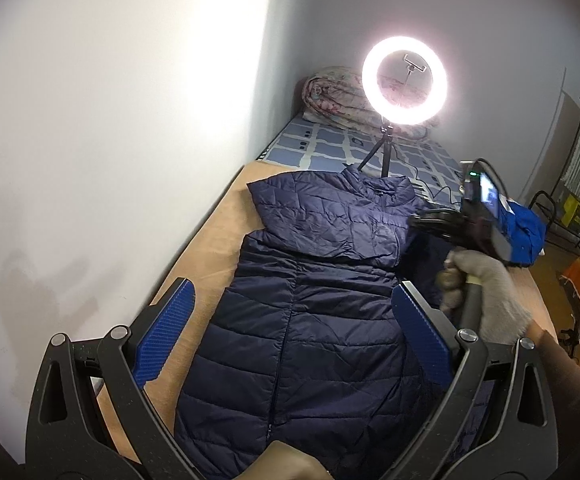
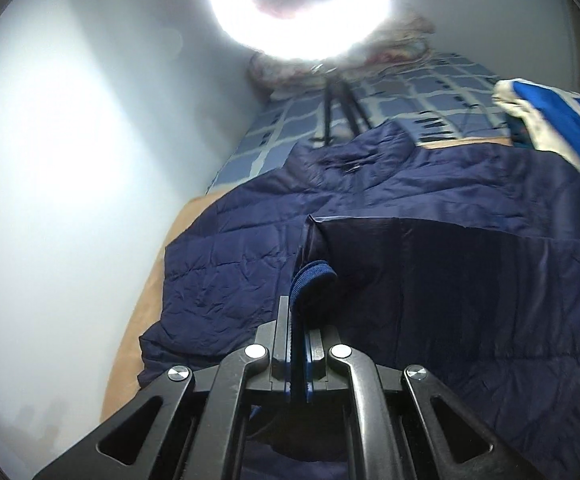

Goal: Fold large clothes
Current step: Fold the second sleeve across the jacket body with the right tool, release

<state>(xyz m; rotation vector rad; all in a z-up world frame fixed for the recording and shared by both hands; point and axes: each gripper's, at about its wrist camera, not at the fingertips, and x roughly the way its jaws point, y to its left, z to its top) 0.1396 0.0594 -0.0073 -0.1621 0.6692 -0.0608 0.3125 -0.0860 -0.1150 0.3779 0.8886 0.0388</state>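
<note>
The right gripper [image 2: 298,304] is pinching the ribbed cuff [image 2: 313,280] of a quilted navy jacket [image 1: 309,320], while the left gripper [image 1: 290,320] is hovering spread wide.

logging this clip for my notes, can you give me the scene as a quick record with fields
surface: bed with tan cover, against a white wall
garment: navy quilted jacket lying flat, front up, collar toward the ring light
left sleeve side: already folded across the chest
right gripper: fingers shut on the ribbed sleeve cuff, sleeve lifted over the jacket
left gripper: fingers wide open above the jacket, holding nothing
background: lit ring light on tripod, rolled quilt
beside jacket: bright blue garment
</note>
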